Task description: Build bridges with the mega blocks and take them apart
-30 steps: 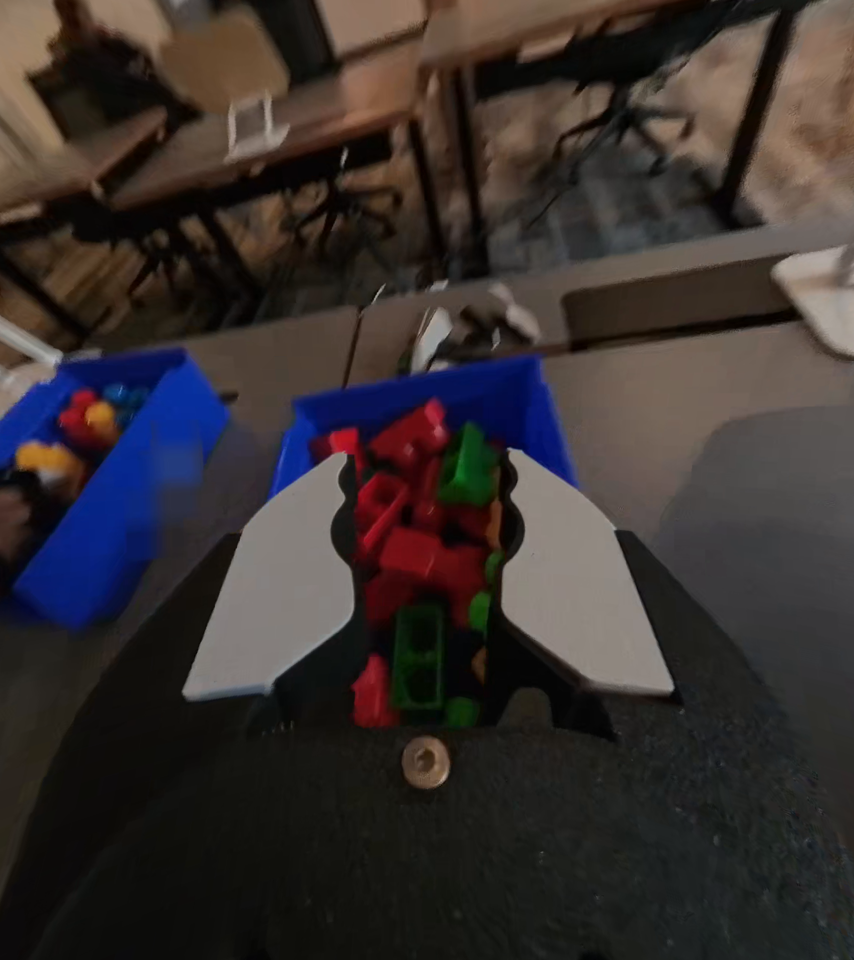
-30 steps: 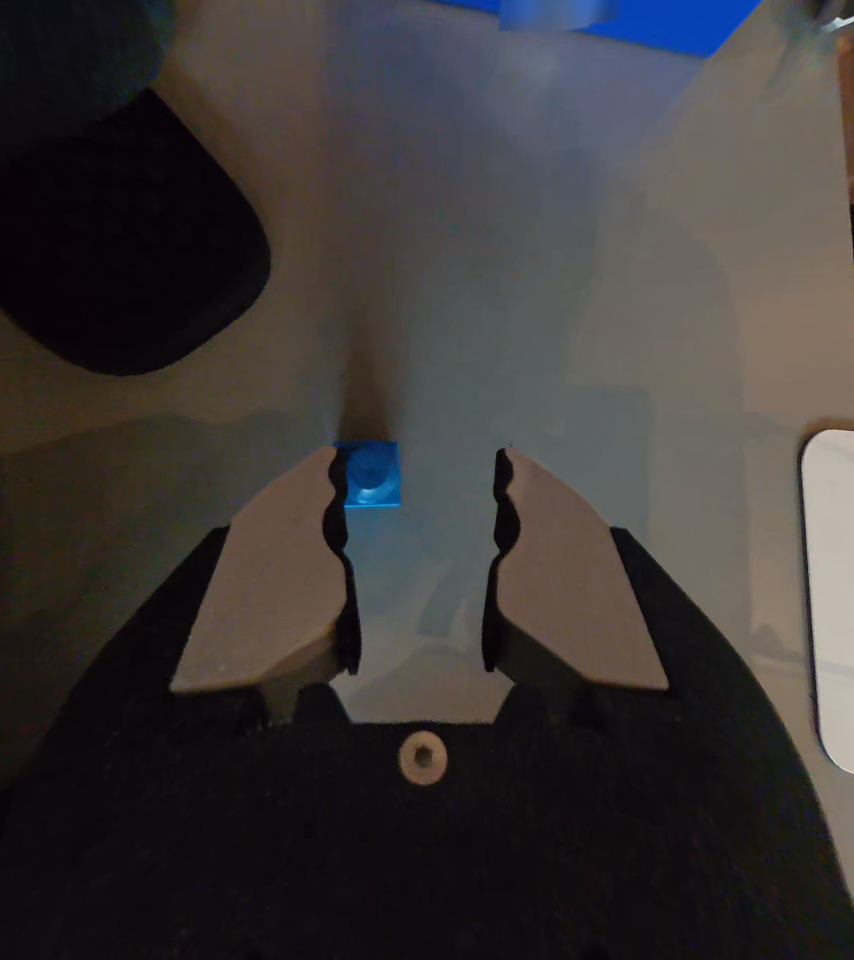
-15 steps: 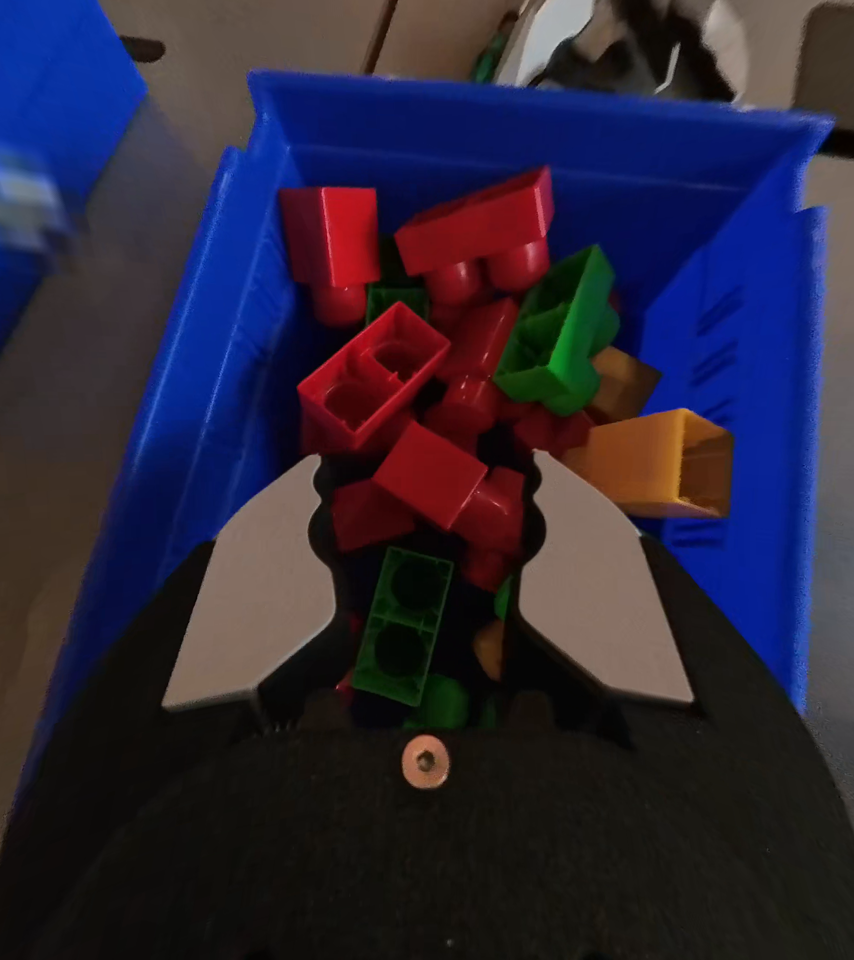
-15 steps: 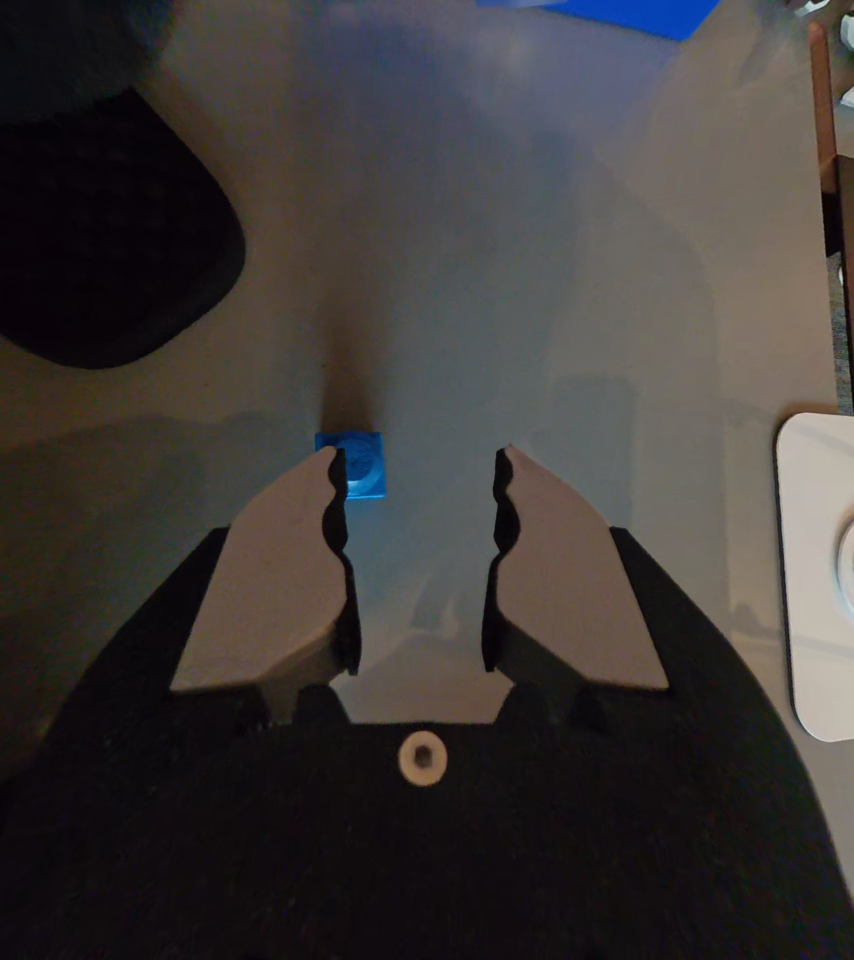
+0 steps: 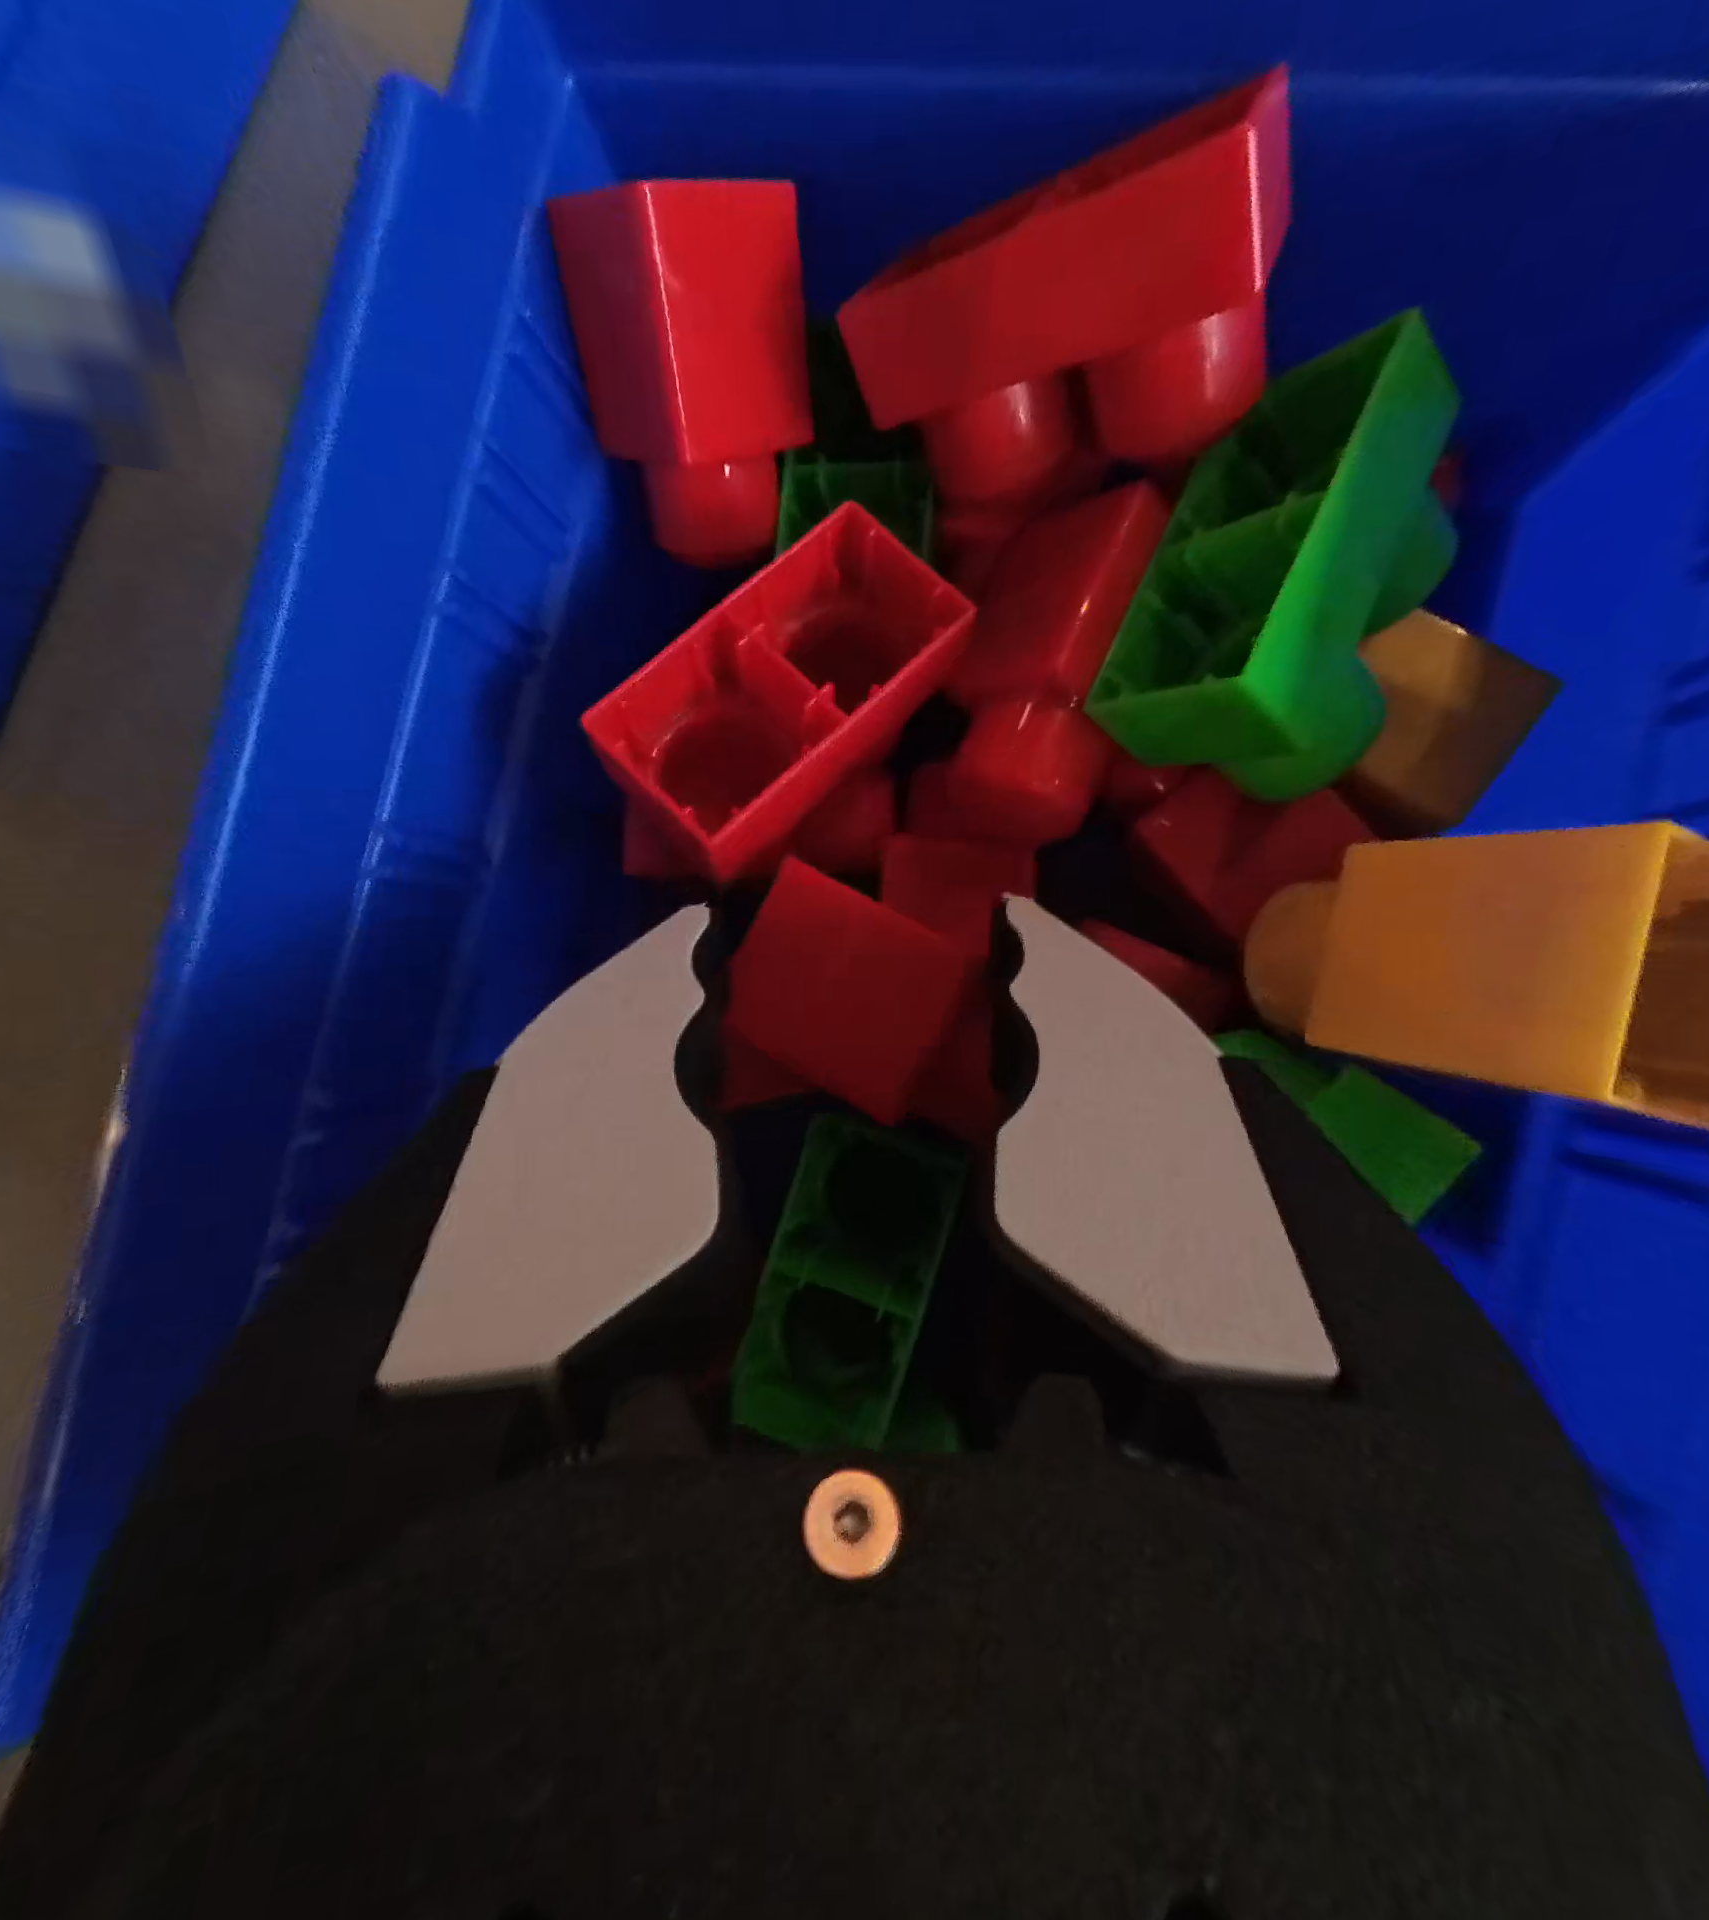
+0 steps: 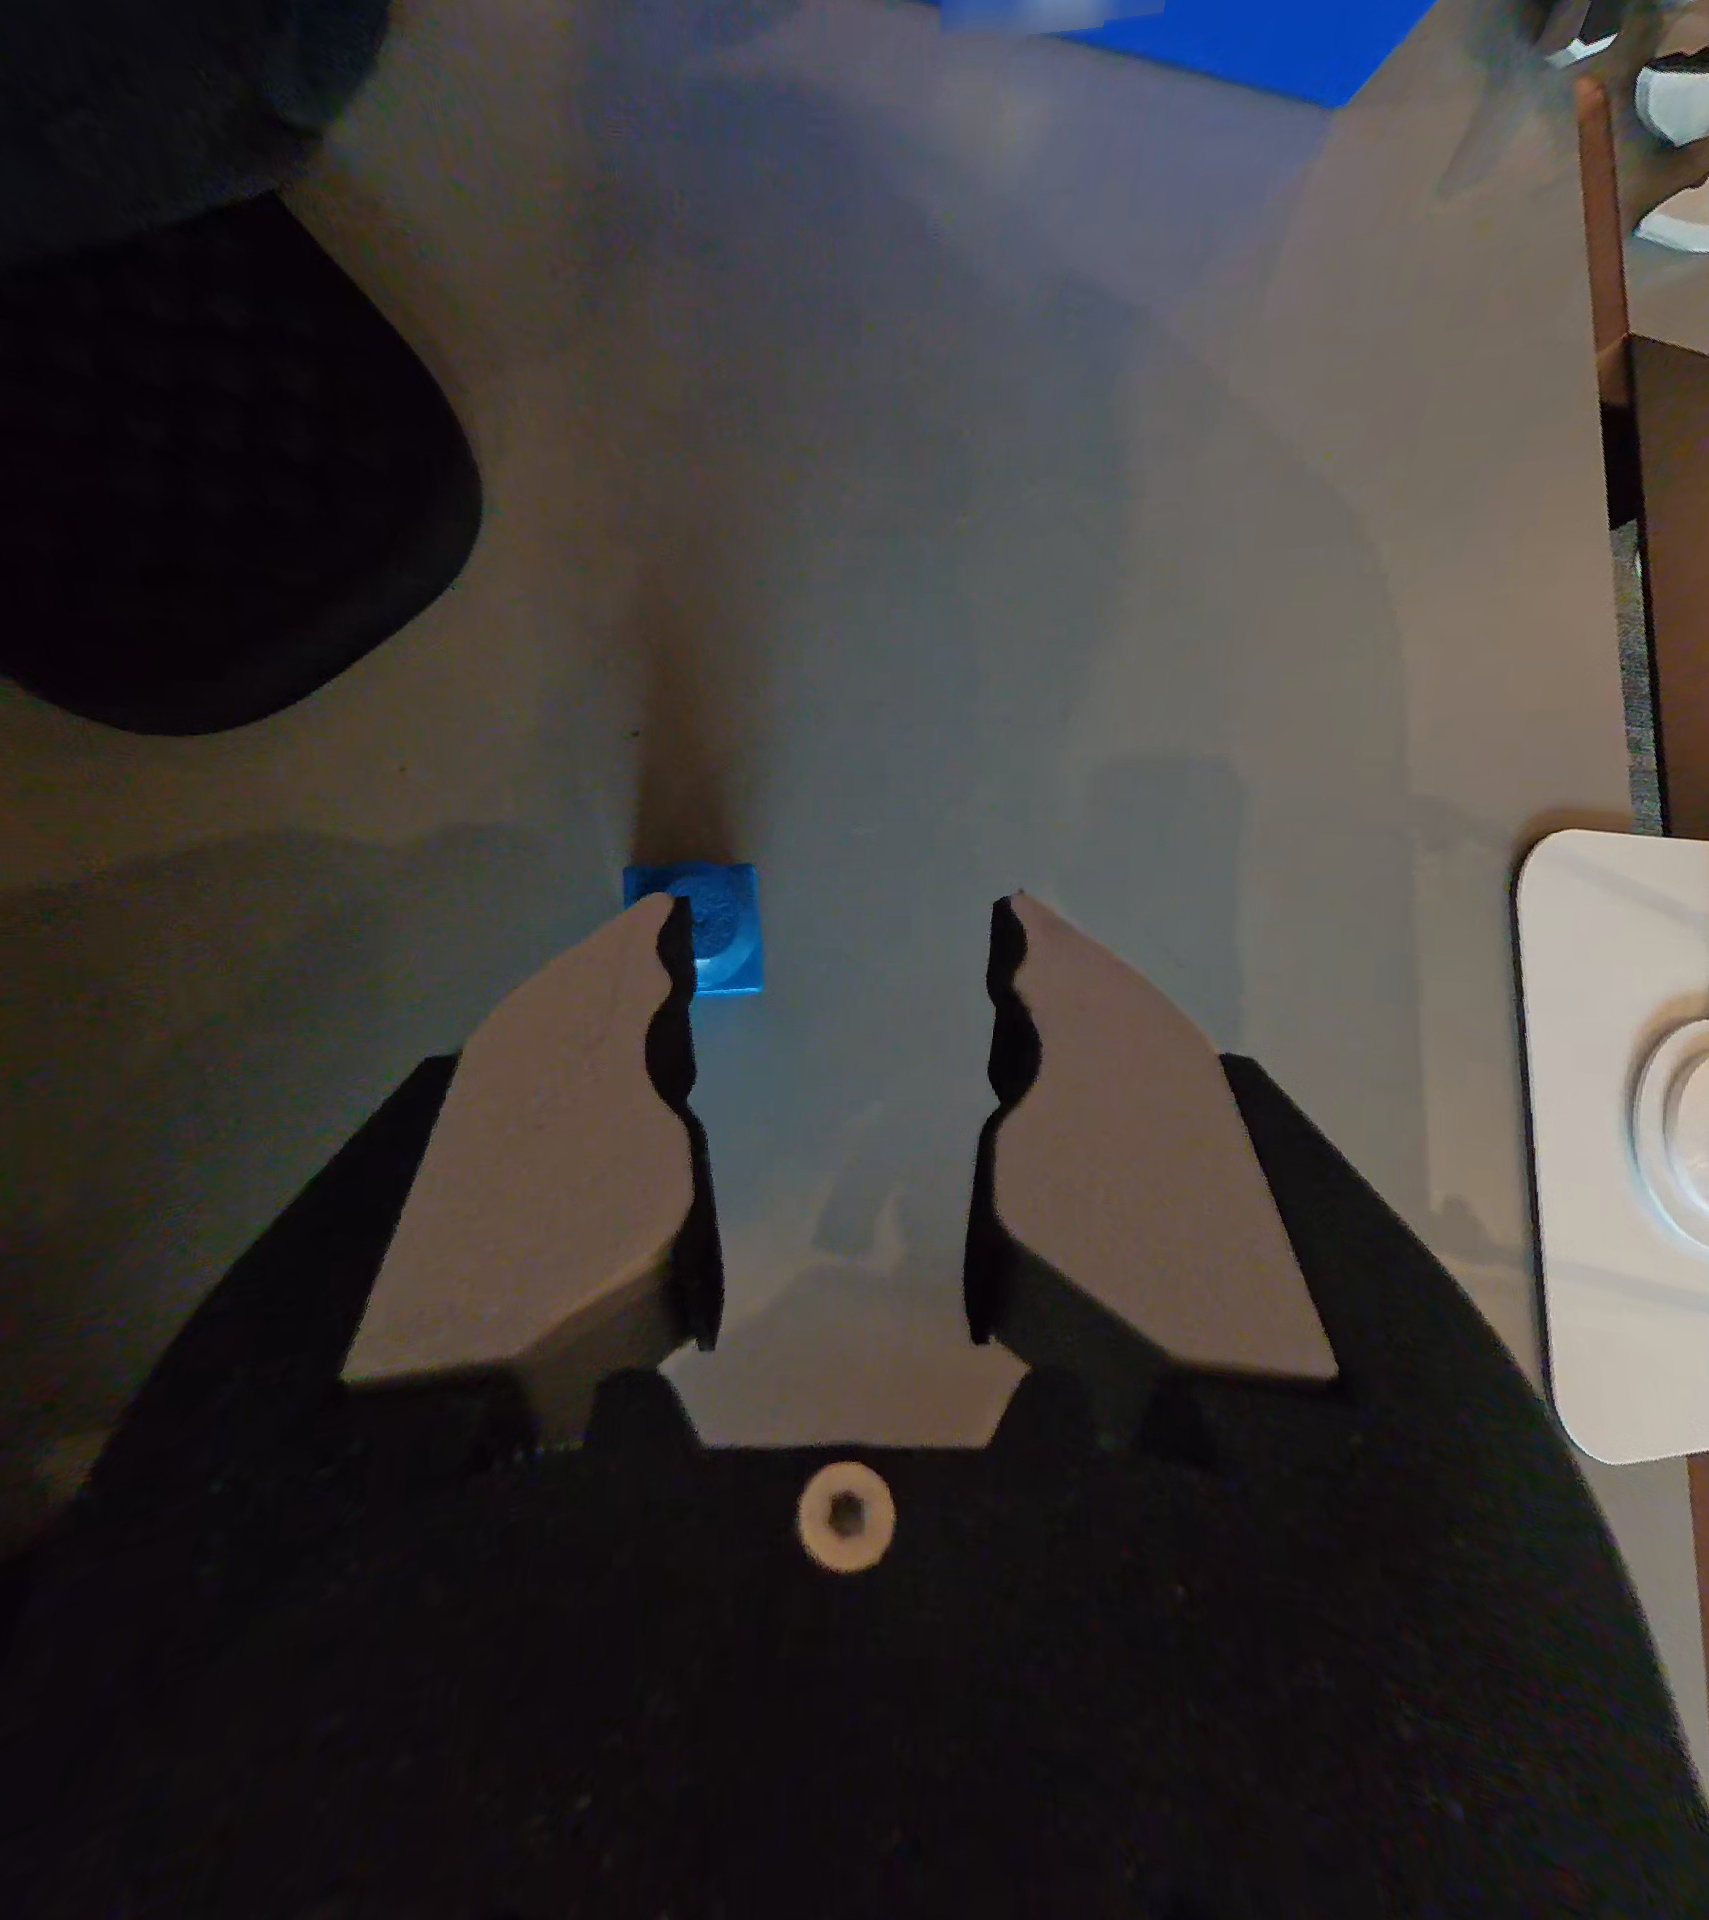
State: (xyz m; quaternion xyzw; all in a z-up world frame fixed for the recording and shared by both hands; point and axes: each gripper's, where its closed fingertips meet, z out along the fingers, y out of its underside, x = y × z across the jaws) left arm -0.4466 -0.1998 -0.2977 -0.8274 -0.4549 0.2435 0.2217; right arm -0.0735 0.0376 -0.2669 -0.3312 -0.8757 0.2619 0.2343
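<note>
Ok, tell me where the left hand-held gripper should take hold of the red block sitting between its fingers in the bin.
Grip the red block across its two flat side faces, coming straight down from above as the left hand-held gripper is already lined up. The block lies tilted on top of the pile in the blue bin, and its smooth sides face the open fingers. The gripper probably needs a slight twist to match the tilt.

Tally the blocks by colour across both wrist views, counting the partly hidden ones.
Red plastic blocks in the blue plastic bin: at least 6, and the pile hides more
Green plastic blocks: 4
Yellow-orange plastic blocks: 2
Blue single-stud block on the grey table: 1
Total: at least 13
</note>
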